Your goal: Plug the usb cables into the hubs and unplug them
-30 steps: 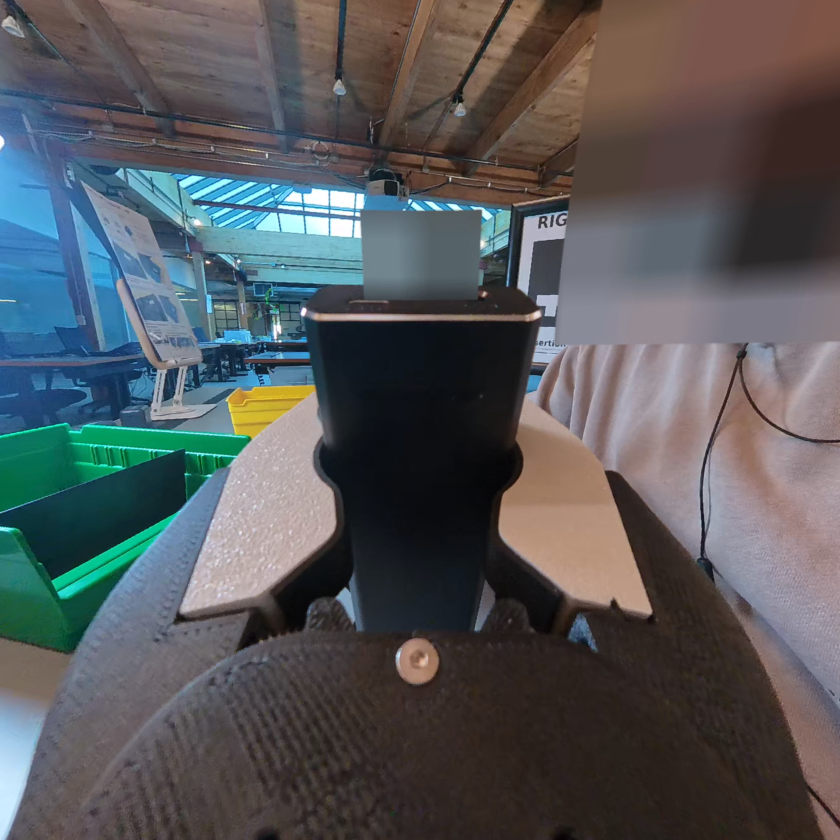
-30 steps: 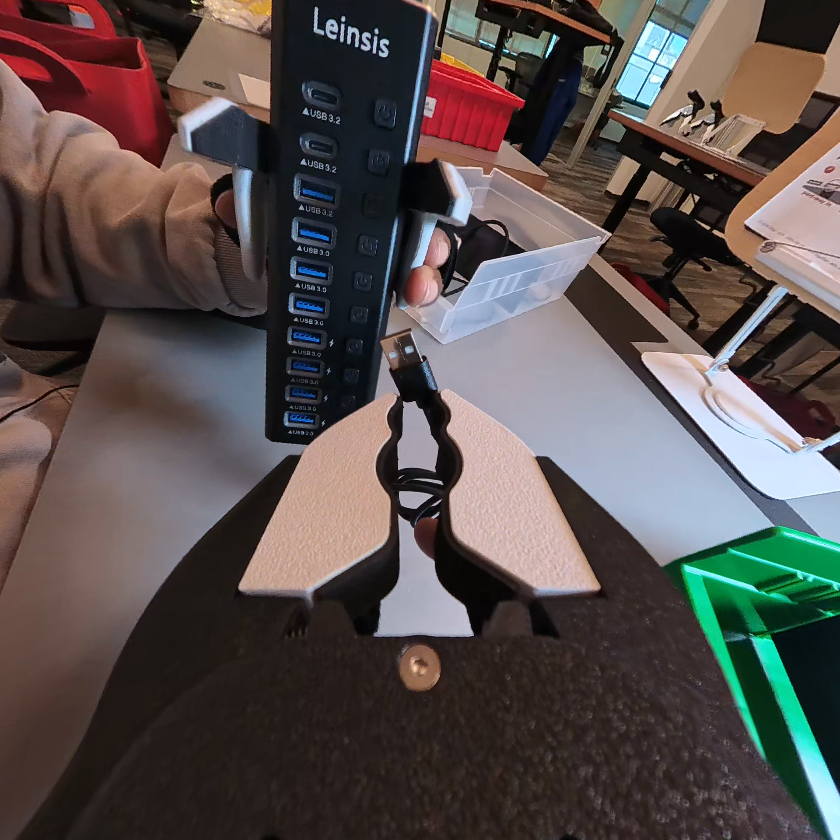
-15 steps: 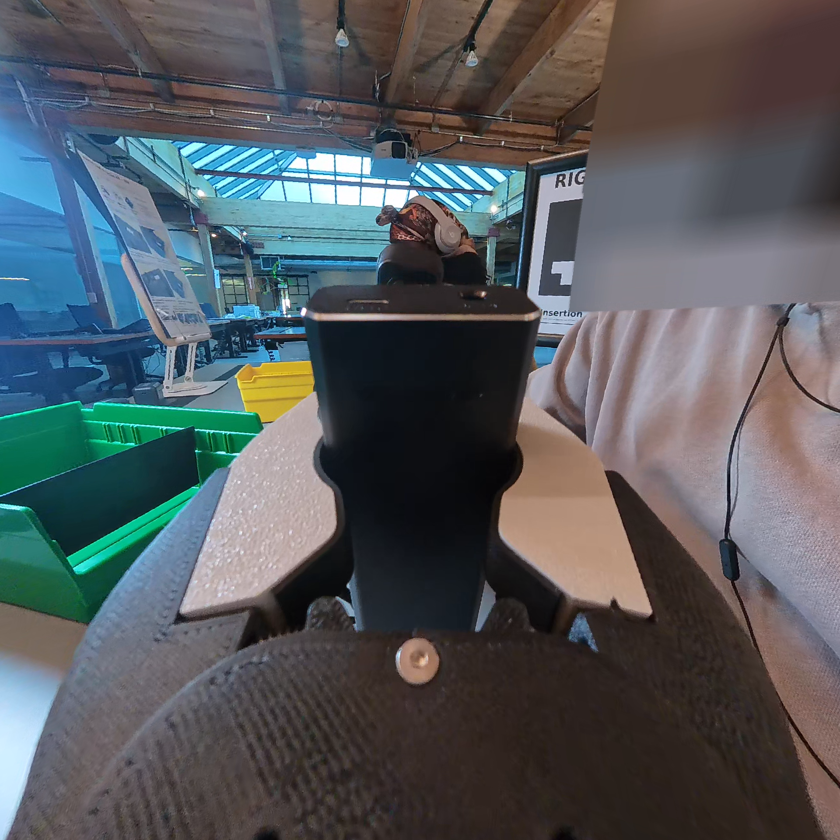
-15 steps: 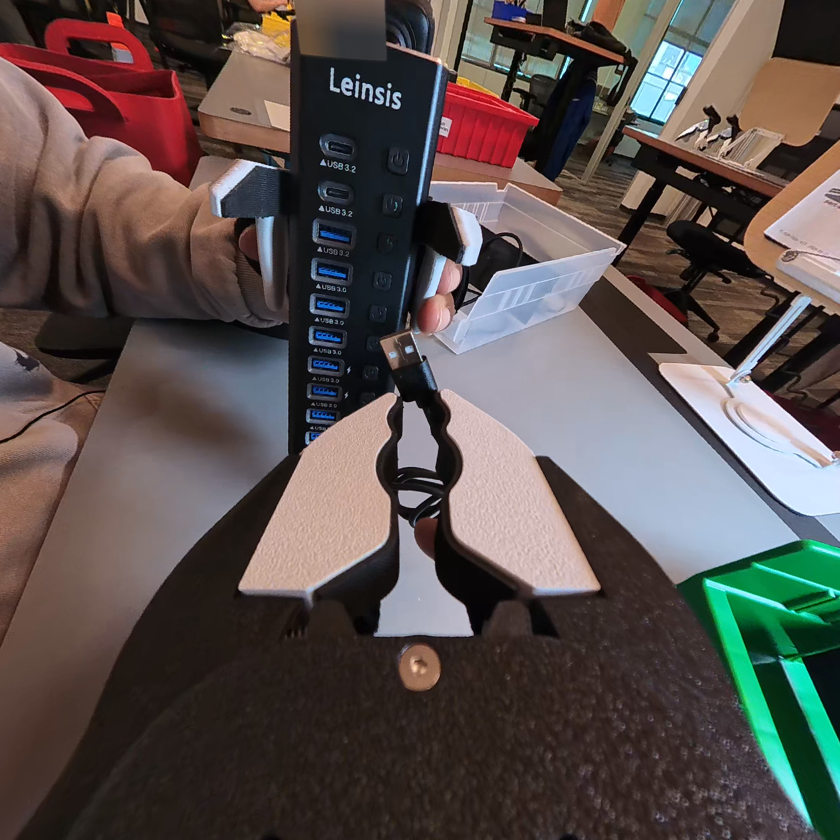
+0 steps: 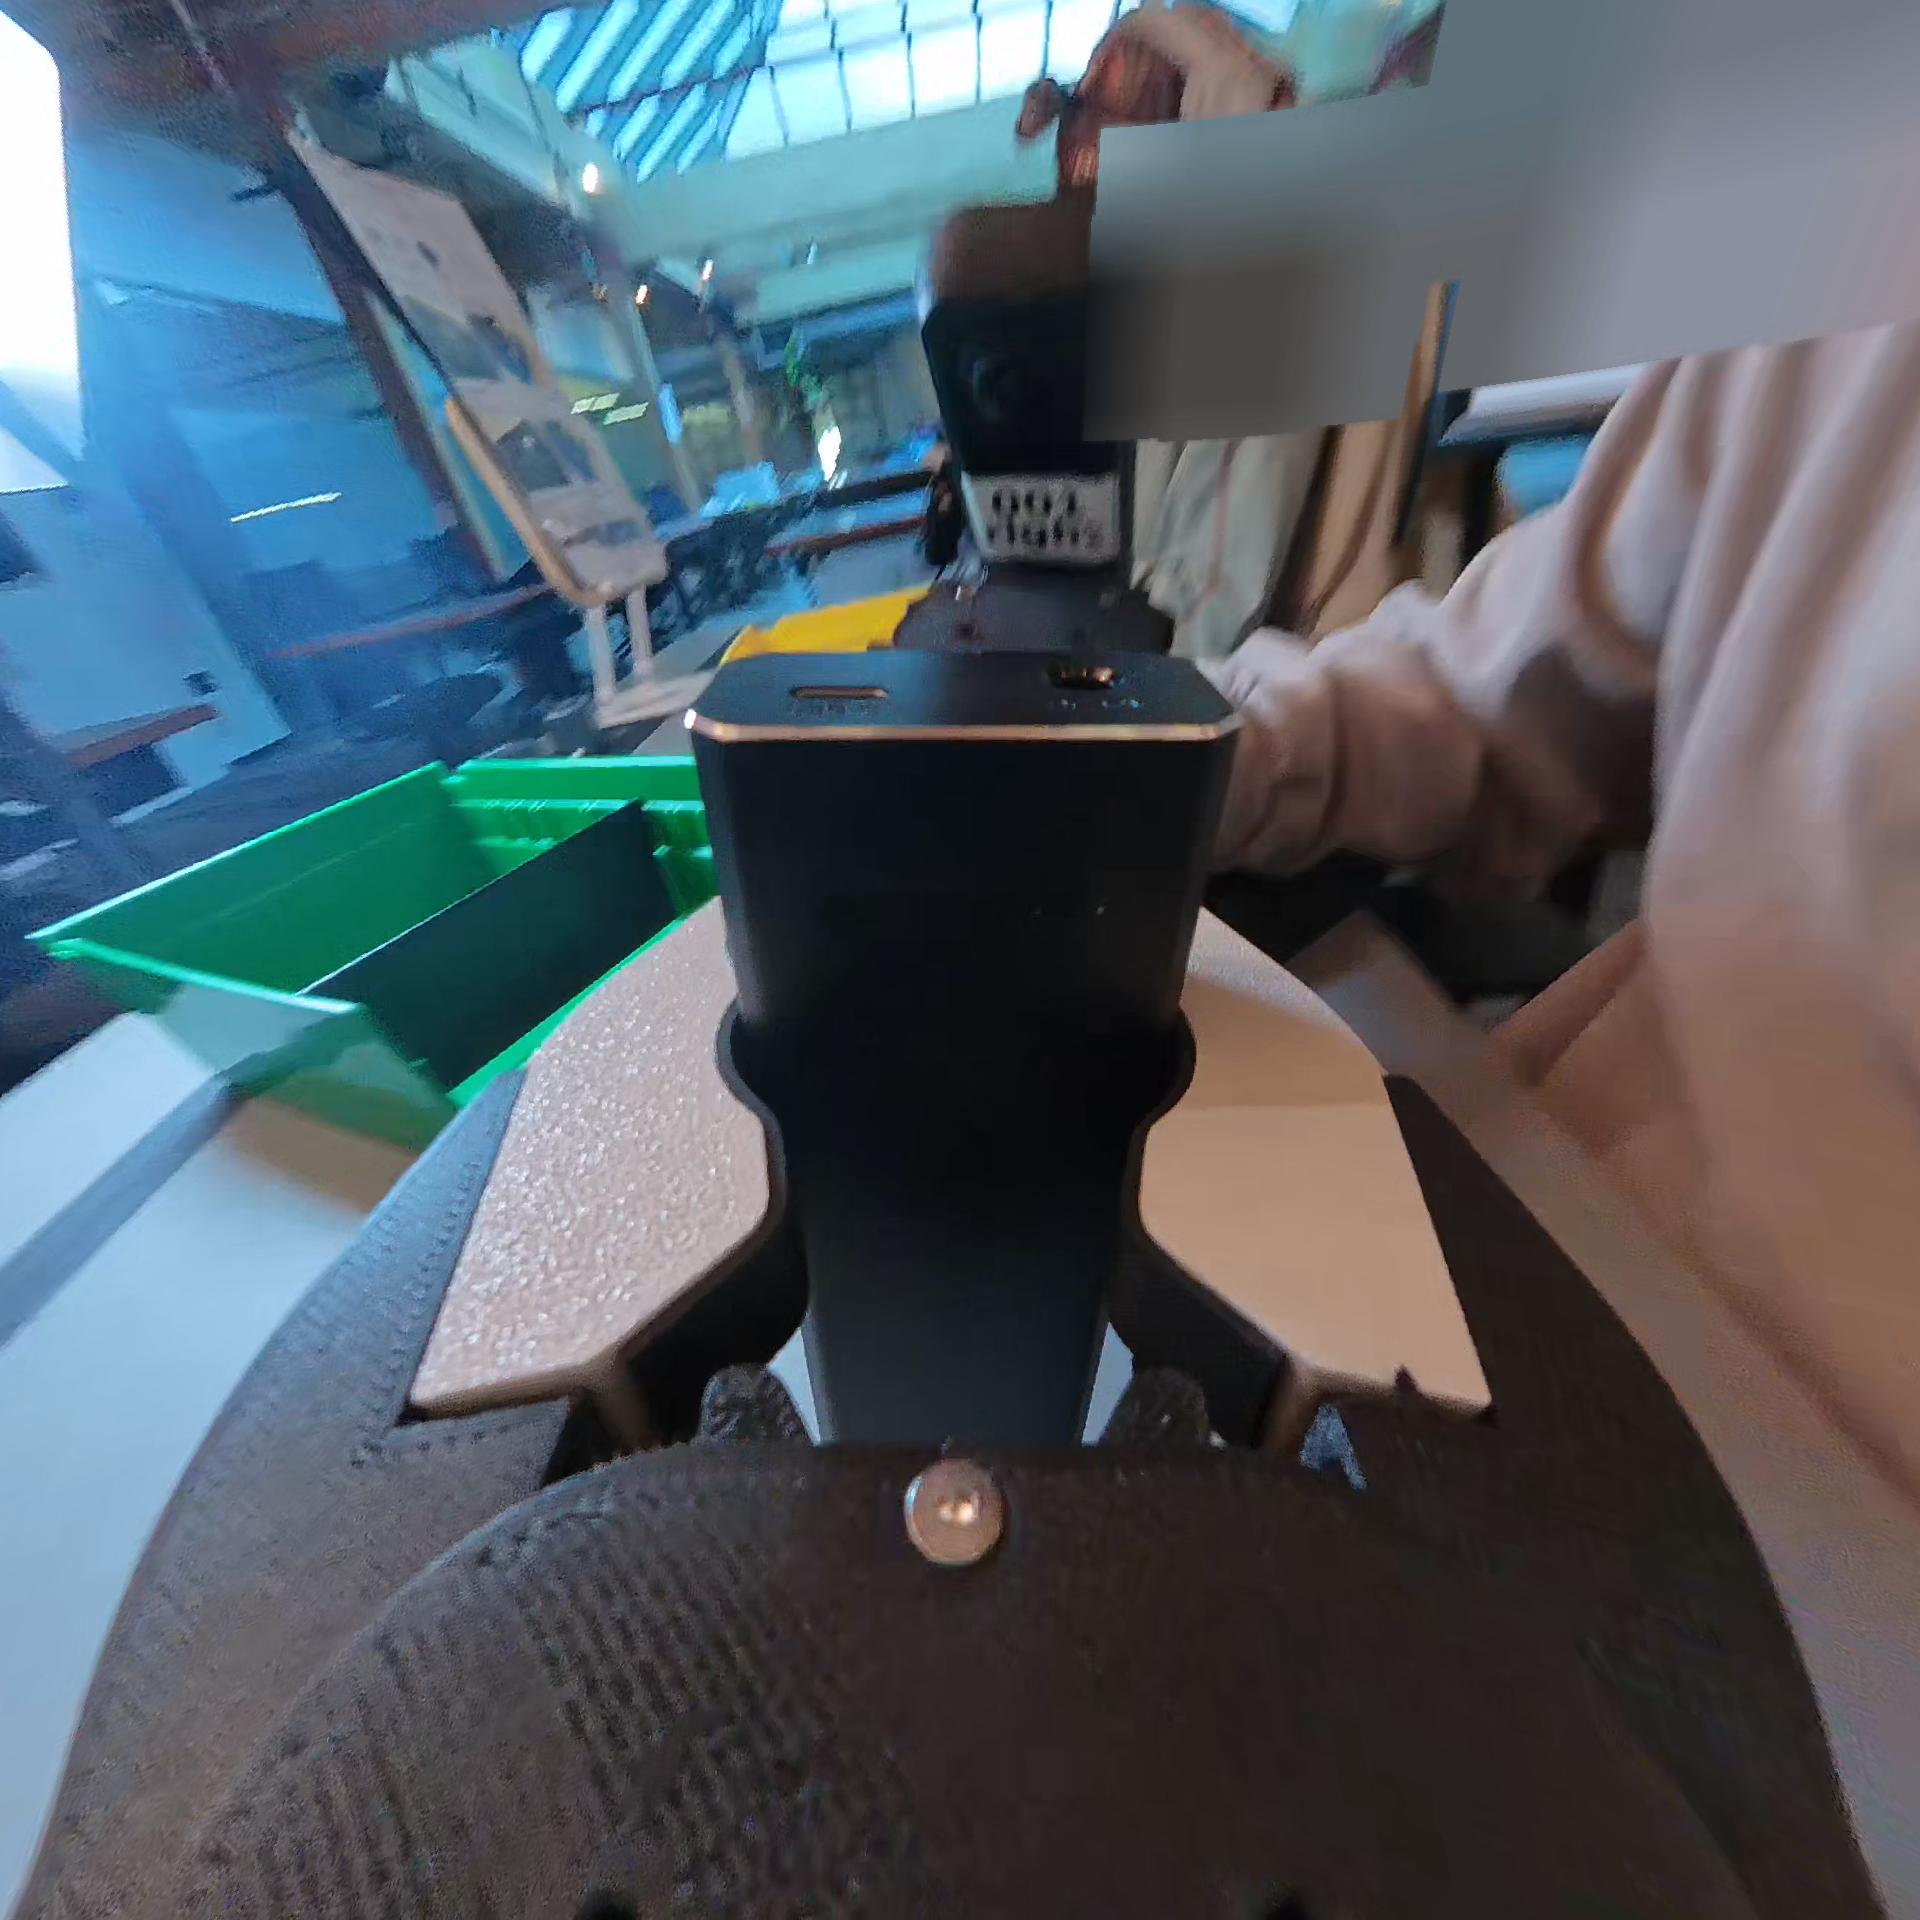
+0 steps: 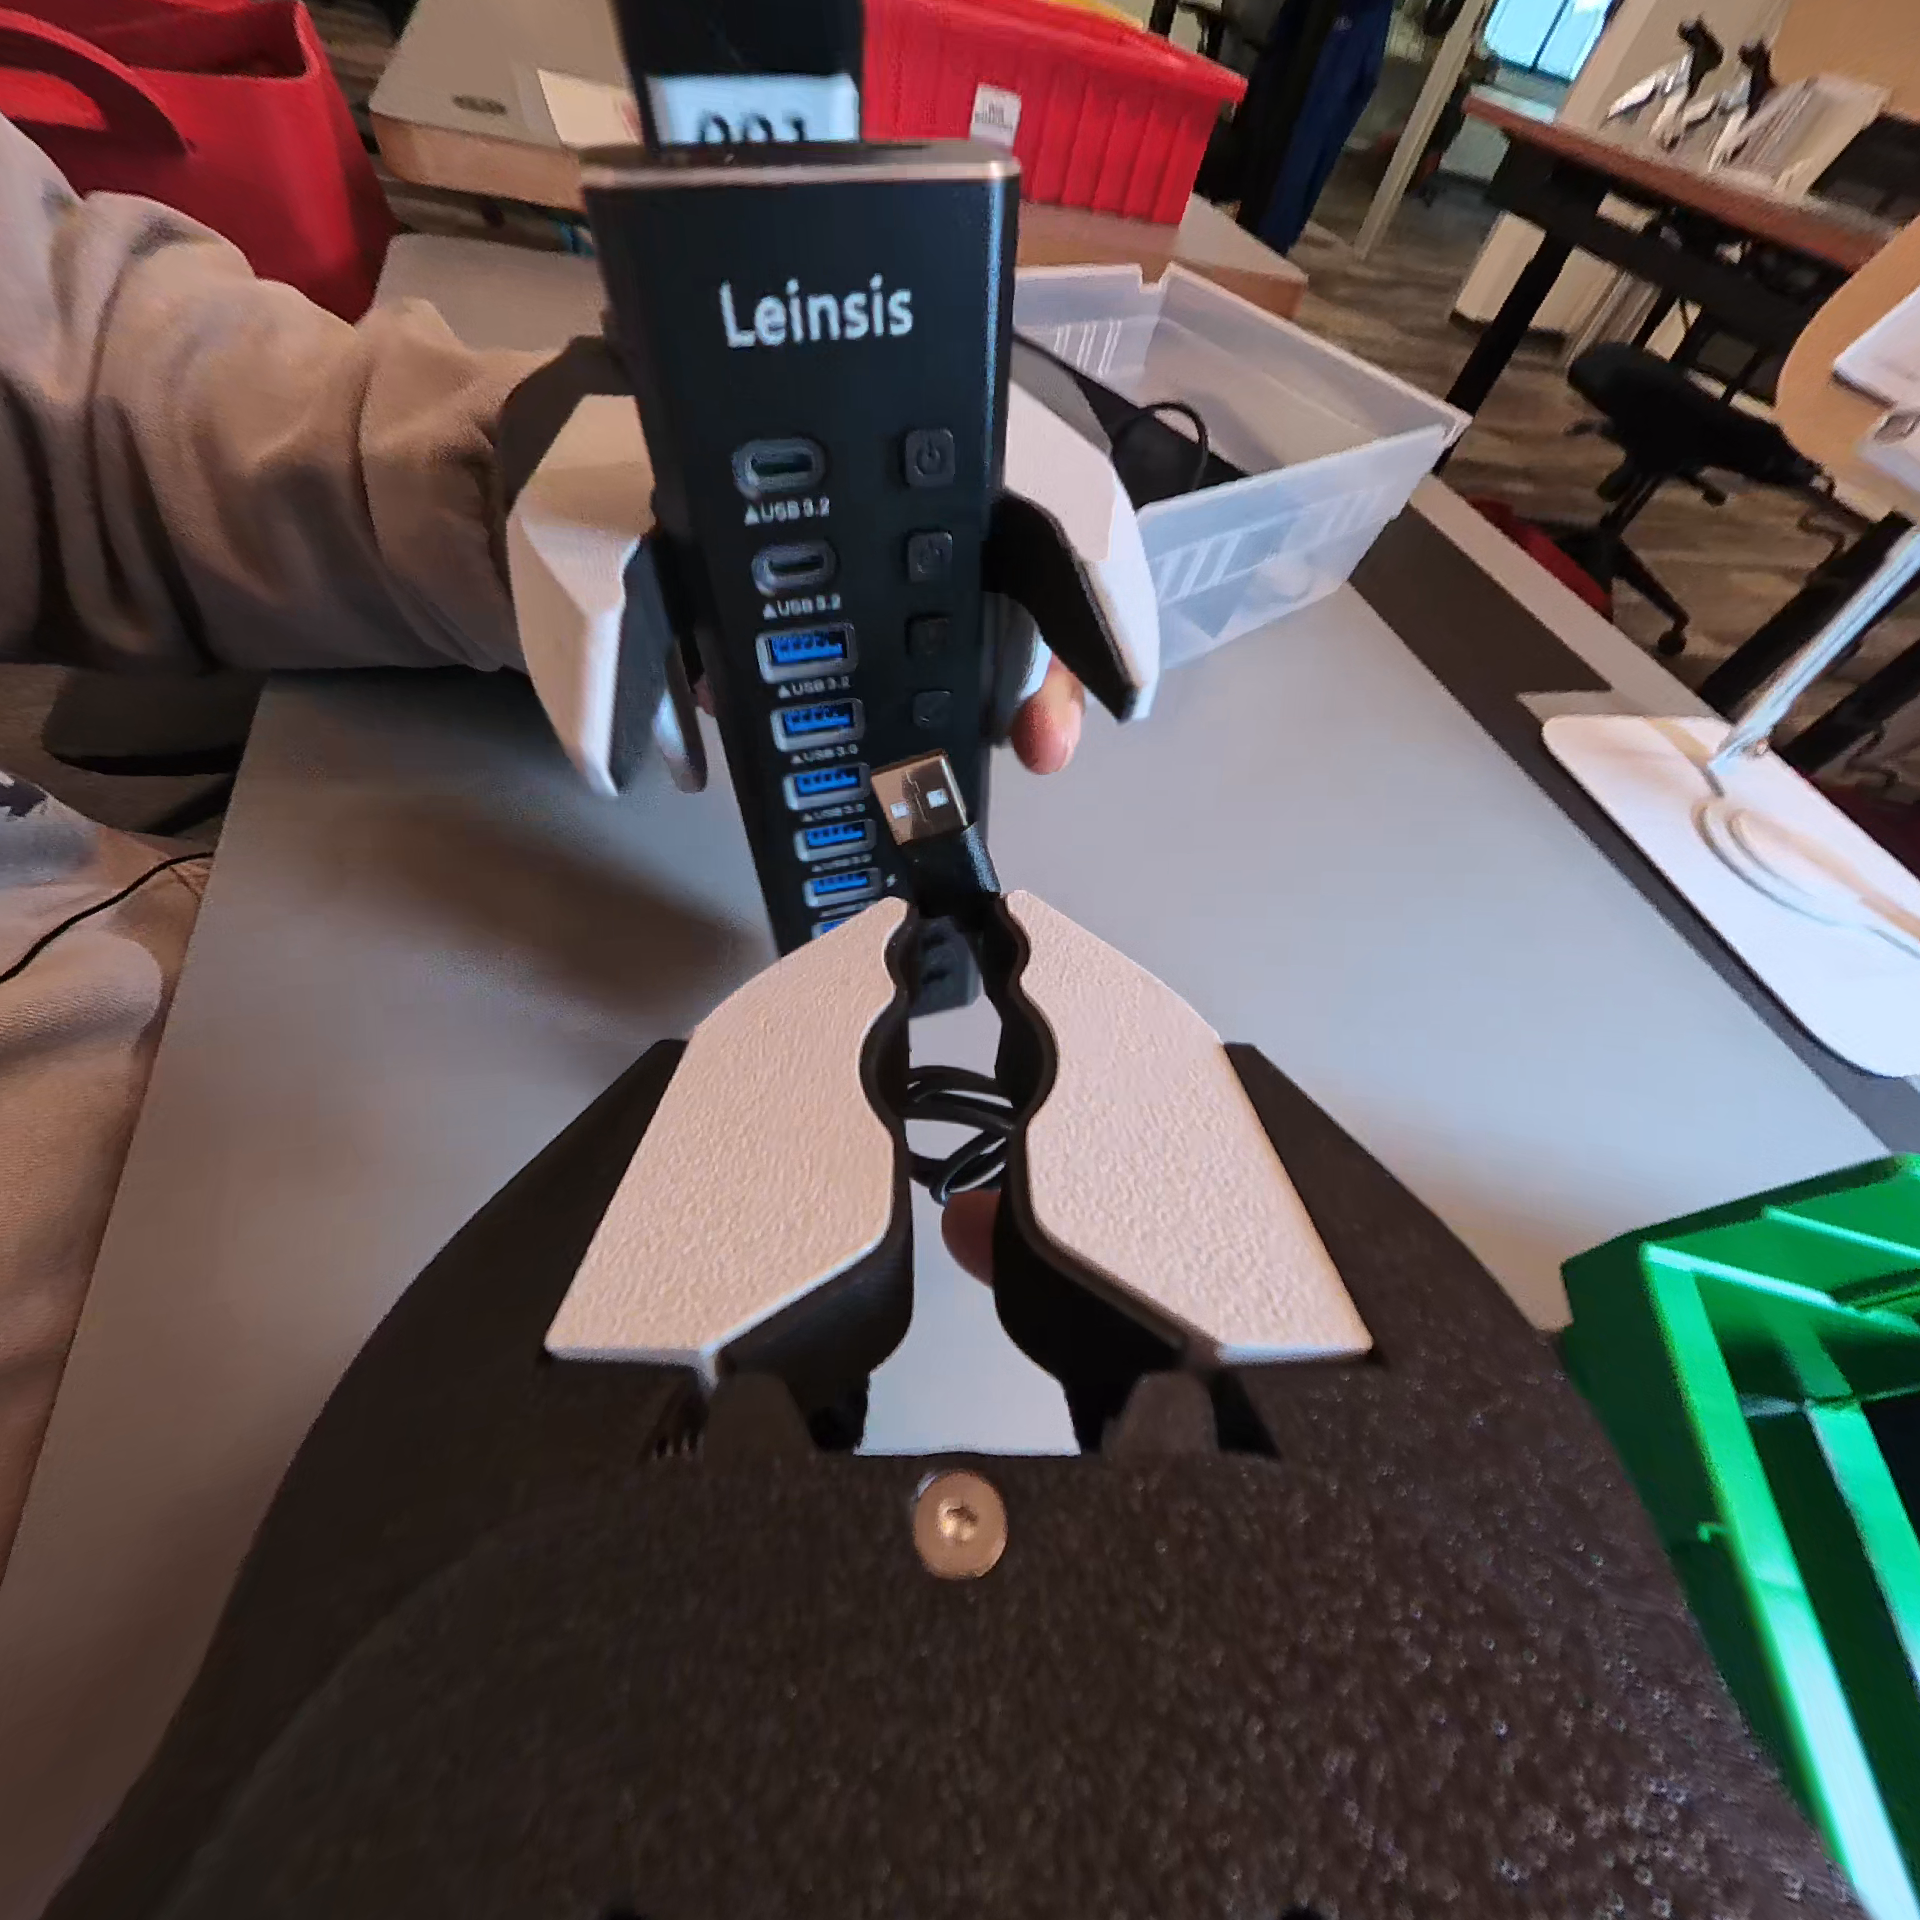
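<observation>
A black multi-port USB hub (image 6: pixel 821 416) stands upright above the grey table (image 6: pixel 416 1039), clamped at mid-length between the white fingers (image 6: pixel 571 603) of my left gripper. In the left wrist view my left gripper (image 5: pixel 961 1029) is shut on the hub (image 5: pixel 961 810), whose top end faces away. My right gripper (image 6: pixel 951 914) is shut on a black USB cable, its silver USB-A plug (image 6: pixel 920 805) sticking out past the fingertips. The plug sits just in front of the hub's face, to the right of its column of blue ports, tilted. I cannot tell whether it touches.
A green bin (image 6: pixel 1787 1403) is at the near right and shows in the left wrist view (image 5: pixel 312 935). A clear plastic bin (image 6: pixel 1278 468) with cables sits behind the hub. A white stand base (image 6: pixel 1766 862) is at the right. A person's sleeve (image 6: pixel 208 468) is at the left.
The hub has come closer to my right gripper and lower in its view. The plug now overlaps the hub's face beside the blue ports. The left wrist view has swung downward.
</observation>
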`<state>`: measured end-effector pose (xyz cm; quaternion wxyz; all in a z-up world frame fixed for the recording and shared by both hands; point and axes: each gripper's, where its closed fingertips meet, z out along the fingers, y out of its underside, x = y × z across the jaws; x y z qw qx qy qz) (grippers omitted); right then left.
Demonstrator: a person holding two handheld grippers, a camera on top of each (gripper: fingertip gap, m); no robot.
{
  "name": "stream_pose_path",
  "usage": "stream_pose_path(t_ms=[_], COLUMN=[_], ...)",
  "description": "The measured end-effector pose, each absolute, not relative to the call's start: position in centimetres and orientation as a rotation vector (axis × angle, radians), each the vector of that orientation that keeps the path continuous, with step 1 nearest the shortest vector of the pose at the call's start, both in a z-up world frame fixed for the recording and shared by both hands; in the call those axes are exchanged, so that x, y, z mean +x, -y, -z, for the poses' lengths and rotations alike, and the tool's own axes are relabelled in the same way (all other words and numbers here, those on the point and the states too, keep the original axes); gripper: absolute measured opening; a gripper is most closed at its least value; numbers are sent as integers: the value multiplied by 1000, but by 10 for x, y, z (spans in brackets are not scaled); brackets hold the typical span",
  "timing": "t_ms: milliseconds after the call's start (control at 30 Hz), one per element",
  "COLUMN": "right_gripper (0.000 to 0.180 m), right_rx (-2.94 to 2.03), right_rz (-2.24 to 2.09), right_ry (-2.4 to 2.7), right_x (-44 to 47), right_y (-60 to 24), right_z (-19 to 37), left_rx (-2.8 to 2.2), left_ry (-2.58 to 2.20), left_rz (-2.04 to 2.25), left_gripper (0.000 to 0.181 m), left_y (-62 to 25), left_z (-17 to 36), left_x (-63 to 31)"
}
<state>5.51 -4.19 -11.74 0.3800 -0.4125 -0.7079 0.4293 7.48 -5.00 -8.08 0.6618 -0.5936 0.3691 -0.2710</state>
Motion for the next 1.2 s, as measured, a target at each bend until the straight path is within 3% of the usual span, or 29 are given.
stream_pose_path(t_ms=[467, 633, 1200], right_gripper=[11, 11, 6], right_rx=[-1110, -1016, -1016], right_rz=[-659, -500, -598], right_ry=[2001, 2008, 2006], right_x=[55, 57, 66], right_y=[37, 34, 38], right_z=[155, 156, 143], left_rx=[-1474, -1460, -1400], left_ry=[-1183, -1212, -1115], left_rz=[-38, -60, 78], left_gripper=[72, 72, 72], left_y=[29, 30, 33], left_z=[129, 133, 122], left_x=[79, 81, 77])
